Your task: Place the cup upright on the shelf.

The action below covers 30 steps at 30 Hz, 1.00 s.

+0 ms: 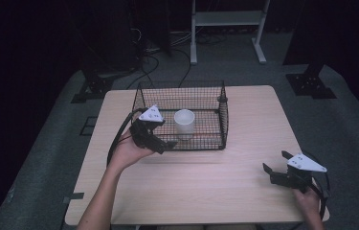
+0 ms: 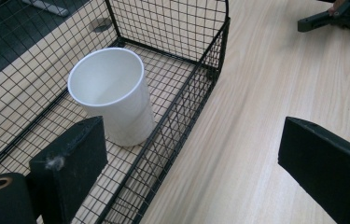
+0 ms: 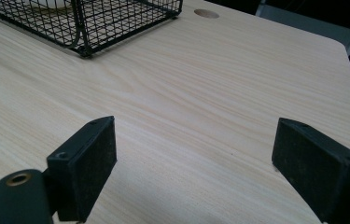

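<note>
High view: left tongs (image 1: 167, 142) spread wide at wire basket's (image 1: 223, 125) near rim, seven o'clock from upright white cup (image 1: 184, 122) inside. Right tongs (image 1: 275, 167) spread too, empty, at worktop's (image 1: 206, 177) four o'clock corner.

Cup (image 2: 112, 95): plain white, inside and out, no print. Basket (image 1: 221, 120): black wire in a fine square grid on walls and floor. Worktop (image 1: 206, 177): pale beige wood with fine straight grain. Left hand-held gripper (image 1: 160, 143): black body, pale grey plate on top. Right hand-held gripper (image 1: 275, 168): black, same pale grey plate. Floor (image 1: 349, 124): dull grey carpet. Far frame (image 1: 227, 19): white.
</note>
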{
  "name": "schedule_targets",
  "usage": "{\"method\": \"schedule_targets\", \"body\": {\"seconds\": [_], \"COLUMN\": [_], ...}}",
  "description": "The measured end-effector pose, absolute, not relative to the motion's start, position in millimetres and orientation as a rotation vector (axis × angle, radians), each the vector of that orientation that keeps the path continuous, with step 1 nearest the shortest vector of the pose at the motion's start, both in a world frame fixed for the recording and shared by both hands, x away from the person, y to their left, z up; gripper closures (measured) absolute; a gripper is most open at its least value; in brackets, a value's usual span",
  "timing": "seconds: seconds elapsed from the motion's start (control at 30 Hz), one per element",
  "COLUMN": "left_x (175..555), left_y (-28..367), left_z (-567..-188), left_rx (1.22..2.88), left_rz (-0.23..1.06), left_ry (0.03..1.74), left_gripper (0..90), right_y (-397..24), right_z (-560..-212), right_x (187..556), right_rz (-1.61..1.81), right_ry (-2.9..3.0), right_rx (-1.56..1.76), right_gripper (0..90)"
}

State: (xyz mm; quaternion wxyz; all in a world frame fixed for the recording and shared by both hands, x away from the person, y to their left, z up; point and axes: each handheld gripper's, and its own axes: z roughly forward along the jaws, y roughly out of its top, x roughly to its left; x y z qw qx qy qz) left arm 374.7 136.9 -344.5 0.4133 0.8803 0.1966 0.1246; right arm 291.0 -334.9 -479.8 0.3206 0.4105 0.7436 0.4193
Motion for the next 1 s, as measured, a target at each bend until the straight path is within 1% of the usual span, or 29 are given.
{"method": "schedule_targets", "body": {"seconds": [1.0], "left_x": [330.2], "left_y": [149.2], "left_z": [-367.0], "left_rx": [2.176], "left_rz": [0.328], "left_ry": [0.479], "left_gripper": [7.3], "right_y": [-335.0], "right_z": [-479.9], "right_x": [291.2], "right_rz": [1.101], "right_ry": [1.953], "right_rx": [1.08], "right_gripper": [13.1]}}
